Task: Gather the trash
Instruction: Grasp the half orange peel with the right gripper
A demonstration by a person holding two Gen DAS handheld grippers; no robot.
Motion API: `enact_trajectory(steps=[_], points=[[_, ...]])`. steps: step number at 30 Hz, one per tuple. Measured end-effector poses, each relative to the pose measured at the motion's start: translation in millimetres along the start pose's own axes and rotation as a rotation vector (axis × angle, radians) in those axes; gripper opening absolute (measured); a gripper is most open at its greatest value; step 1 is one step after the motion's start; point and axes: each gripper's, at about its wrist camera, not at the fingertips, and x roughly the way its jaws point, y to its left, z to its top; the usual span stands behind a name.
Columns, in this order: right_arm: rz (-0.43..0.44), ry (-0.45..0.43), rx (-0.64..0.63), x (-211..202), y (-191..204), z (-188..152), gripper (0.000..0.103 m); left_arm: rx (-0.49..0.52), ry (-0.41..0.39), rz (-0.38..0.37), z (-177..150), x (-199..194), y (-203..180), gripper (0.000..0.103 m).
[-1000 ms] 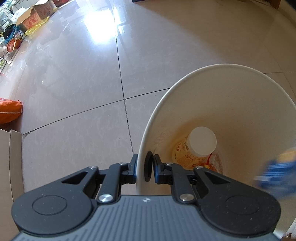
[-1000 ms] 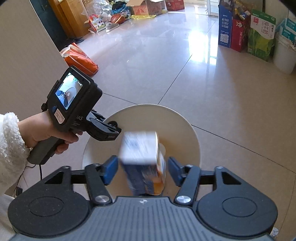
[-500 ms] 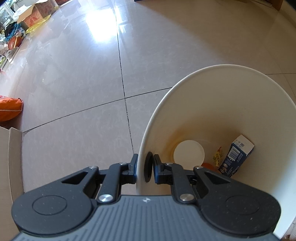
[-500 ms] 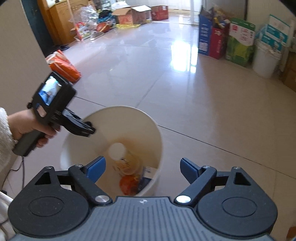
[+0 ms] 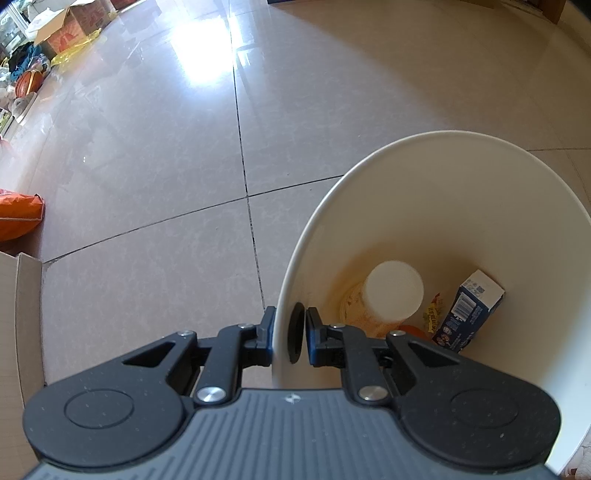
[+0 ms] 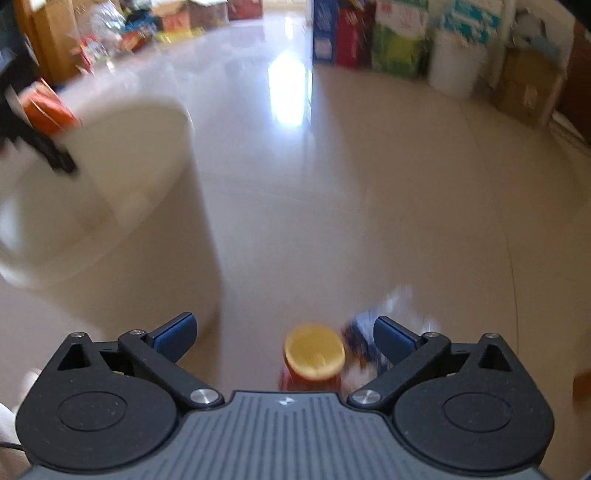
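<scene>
My left gripper [image 5: 290, 338] is shut on the rim of a white bin [image 5: 424, 166]. Inside the bin lie a white-lidded cup [image 5: 391, 291], a blue carton [image 5: 469, 314] and some orange and yellow wrappers [image 5: 430, 315]. In the blurred right wrist view the bin [image 6: 122, 177] stands at the left. My right gripper [image 6: 284, 334] is open and holds nothing. Low between its fingers, on the floor, sits a red cup with a yellow top [image 6: 314, 356], and beside it a crumpled blue and white wrapper [image 6: 369, 332].
Tiled floor stretches around the bin. An orange bag [image 5: 18, 214] and a cardboard edge [image 5: 26, 314] are at the left. Boxes, a white bucket [image 6: 454, 62] and bags line the far wall. Clutter fills the far left corner [image 6: 129, 26].
The right gripper has swung away from above the bin to the right and down toward trash on the floor. The dropped blue carton rests in the bin. The left gripper holds still.
</scene>
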Motion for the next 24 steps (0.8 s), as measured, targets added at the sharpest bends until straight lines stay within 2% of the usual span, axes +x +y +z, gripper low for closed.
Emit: enact_trajectory(steps=[4,10,20,24], points=[[-0.047,0.045,0.013,42.1,-1.9,-36.6,0.103,0.000,0.000,-0.003,1.1,-1.7,1.1,0.014],[-0.057,0.046,0.146,86.1,-9.0,-57.0,0.103,-0.002,-0.001,-0.005,1.7,-3.1,2.7,0.014],[-0.164,0.085,0.204,151.2,-11.3,-48.5,0.103,0.002,-0.004,-0.017,2.5,-6.4,4.8,0.014],[-0.171,0.115,0.228,170.1,-12.0,-42.1,0.102,0.000,-0.002,-0.021,2.9,-6.9,6.7,0.014]])
